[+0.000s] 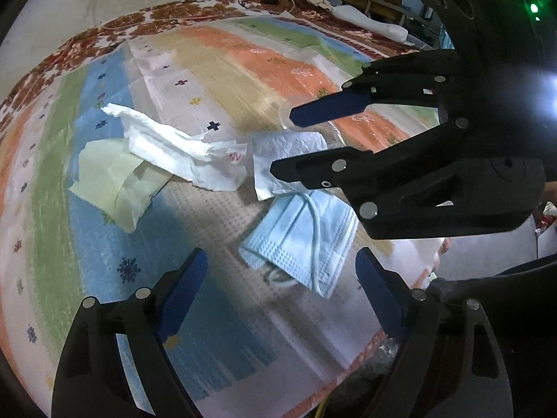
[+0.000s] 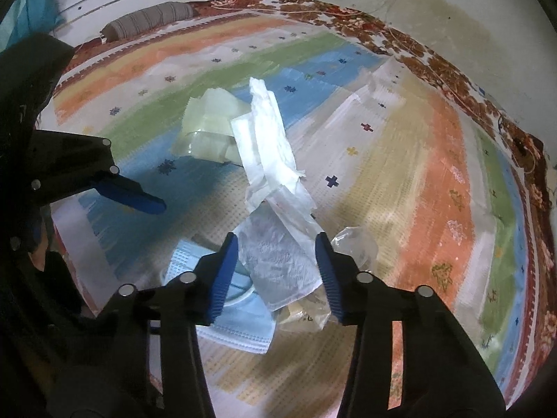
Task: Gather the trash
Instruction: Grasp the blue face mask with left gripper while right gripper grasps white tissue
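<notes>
Trash lies in a pile on a striped mat. A blue face mask sits just ahead of my left gripper, which is open and holds nothing. Beyond the mask are a crumpled white napkin, a long white tissue and a pale green wrapper. My right gripper comes in from the right. In the right wrist view, the right gripper straddles the napkin, jaws part open, lying over the mask. A clear plastic scrap lies beside its right finger.
A floral cloth borders the mat along a stained wall. A rolled grey cushion lies at the far end, and a white object at the other edge. The mat's near edge drops to bare floor.
</notes>
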Demonstrator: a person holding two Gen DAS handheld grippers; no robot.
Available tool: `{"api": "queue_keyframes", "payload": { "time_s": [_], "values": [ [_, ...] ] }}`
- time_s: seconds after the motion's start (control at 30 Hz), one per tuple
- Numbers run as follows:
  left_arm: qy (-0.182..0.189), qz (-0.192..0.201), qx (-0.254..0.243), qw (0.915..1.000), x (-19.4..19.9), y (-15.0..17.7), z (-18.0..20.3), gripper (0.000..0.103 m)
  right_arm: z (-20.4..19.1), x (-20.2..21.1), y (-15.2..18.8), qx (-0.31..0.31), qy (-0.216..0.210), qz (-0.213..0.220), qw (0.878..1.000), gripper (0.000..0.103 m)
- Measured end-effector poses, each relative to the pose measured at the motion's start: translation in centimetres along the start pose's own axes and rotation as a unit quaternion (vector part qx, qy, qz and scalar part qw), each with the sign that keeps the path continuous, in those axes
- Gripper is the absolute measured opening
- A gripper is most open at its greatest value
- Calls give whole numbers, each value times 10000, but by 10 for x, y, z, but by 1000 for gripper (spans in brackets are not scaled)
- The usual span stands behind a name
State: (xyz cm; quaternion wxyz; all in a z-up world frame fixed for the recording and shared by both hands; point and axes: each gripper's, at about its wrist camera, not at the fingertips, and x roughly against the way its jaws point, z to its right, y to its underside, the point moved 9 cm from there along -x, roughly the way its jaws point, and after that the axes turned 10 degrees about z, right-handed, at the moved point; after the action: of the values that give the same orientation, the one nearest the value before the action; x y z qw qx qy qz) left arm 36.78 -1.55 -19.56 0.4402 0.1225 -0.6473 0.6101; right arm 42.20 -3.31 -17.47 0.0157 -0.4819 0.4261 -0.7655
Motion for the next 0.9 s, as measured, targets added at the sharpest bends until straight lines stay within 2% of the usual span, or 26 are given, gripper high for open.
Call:
{"api": "queue_keyframes", "payload": {
  "time_s": [0.07,0.1,0.13,0.2,0.33,0.4,0.47,0.5,0.53,0.67,0.9],
  "values": [
    [-9,-4,45,10000,-5,1,-2,85,0,-3,2,-3,-26,-37,10000,33],
    [-42,9,67,10000,-8,2,-4,84,1,-6,4,-14,-24,-65,10000,26],
    [-63,15,69,10000,-10,2,-5,80,1,-7,5,-19,-30,-86,10000,22],
    [-80,-23,85,9999,-16,3,-6,71,2,-8,7,-13,-11,-62,10000,13],
    [-26,-70,313,9995,-25,5,-9,48,4,-7,5,-102,-24,6,9999,5],
    [-100,-54,309,9995,-27,5,-8,41,4,-5,3,-79,22,68,9999,3],
    [-154,-67,282,9995,-28,5,-7,22,6,-2,0,-133,19,119,9998,3],
    [-201,-88,267,9994,-27,5,-7,19,8,1,-4,-190,24,173,9997,3],
    [-245,-73,255,9993,-25,3,-7,11,10,4,-7,-249,29,219,9994,3],
    [-404,-14,440,9982,-13,-4,-13,4,15,21,-18,-545,-3,431,9976,3],
    [-154,94,566,9982,19,-14,3,2,17,52,-25,-738,95,638,9952,3]
  ]
}}
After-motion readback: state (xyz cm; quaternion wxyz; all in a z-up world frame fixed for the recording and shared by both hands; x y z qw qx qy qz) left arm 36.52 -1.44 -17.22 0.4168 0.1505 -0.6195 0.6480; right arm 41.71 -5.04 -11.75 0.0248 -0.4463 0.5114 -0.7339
